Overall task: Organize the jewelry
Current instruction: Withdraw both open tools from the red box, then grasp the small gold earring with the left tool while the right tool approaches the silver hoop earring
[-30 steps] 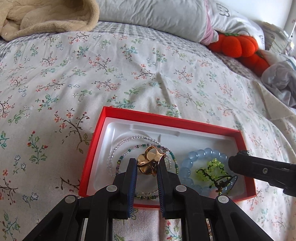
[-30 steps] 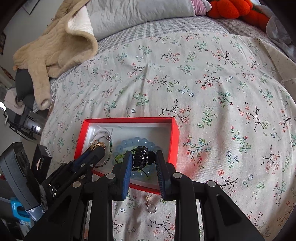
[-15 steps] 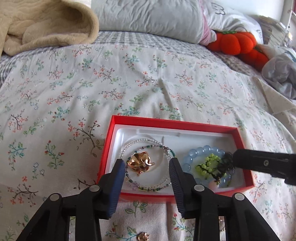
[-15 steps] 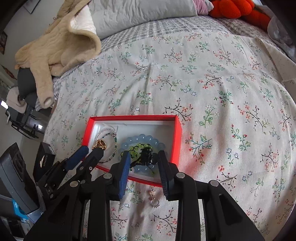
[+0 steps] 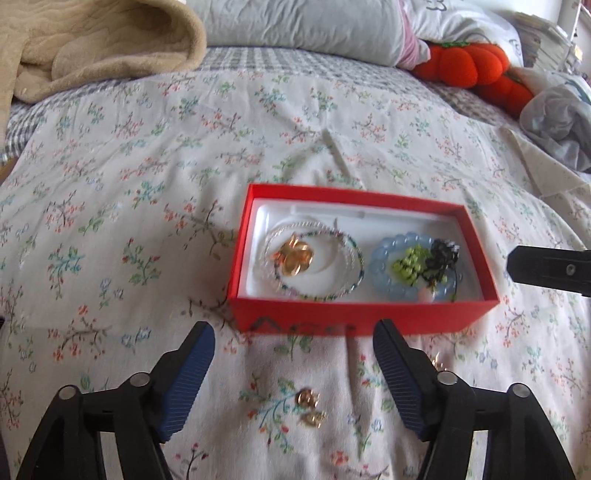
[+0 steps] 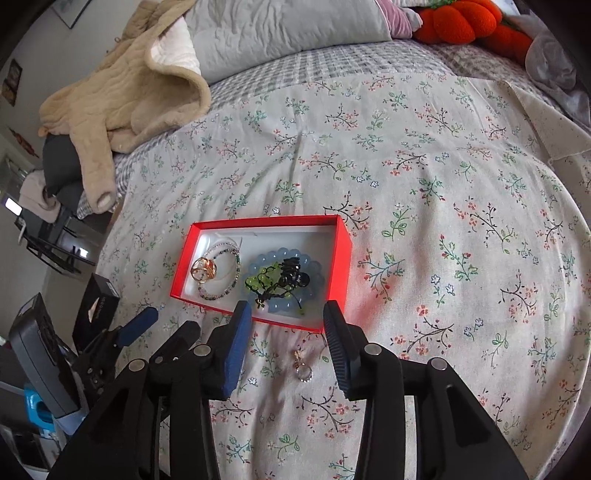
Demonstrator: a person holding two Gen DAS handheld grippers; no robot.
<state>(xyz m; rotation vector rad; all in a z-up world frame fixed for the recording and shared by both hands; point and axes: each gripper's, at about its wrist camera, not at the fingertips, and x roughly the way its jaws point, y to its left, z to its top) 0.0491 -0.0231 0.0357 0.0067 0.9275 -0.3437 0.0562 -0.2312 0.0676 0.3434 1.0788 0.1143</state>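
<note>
A red box [image 5: 354,316] [image 6: 341,258] with a white lining lies on the floral bedspread. Inside lie a gold ornament [image 5: 295,255] [image 6: 202,268] on thin beaded bracelets [image 5: 332,258], and a blue bead bracelet [image 5: 391,258] [image 6: 275,258] holding a green bead piece [image 5: 408,264] and a black hair clip [image 5: 441,254] [image 6: 291,271]. My left gripper [image 5: 293,350] is open and empty, just in front of the box. My right gripper [image 6: 288,328] is open and empty at the box's near edge. Two small gold earrings [image 5: 310,406] lie between the left fingers. A ring with a charm [image 6: 302,367] lies between the right fingers.
A beige blanket [image 5: 92,44] [image 6: 129,88] and a grey pillow [image 5: 303,26] lie at the bed's far side. Orange pumpkin plushes [image 5: 465,64] and crumpled clothing [image 5: 554,118] sit far right. The bed's left edge, with dark devices [image 6: 40,362] beyond it, shows in the right wrist view.
The left gripper let go of the gold ornament in the box, opened and drew back. The right gripper released the black hair clip onto the blue bracelet, opened and drew back.
</note>
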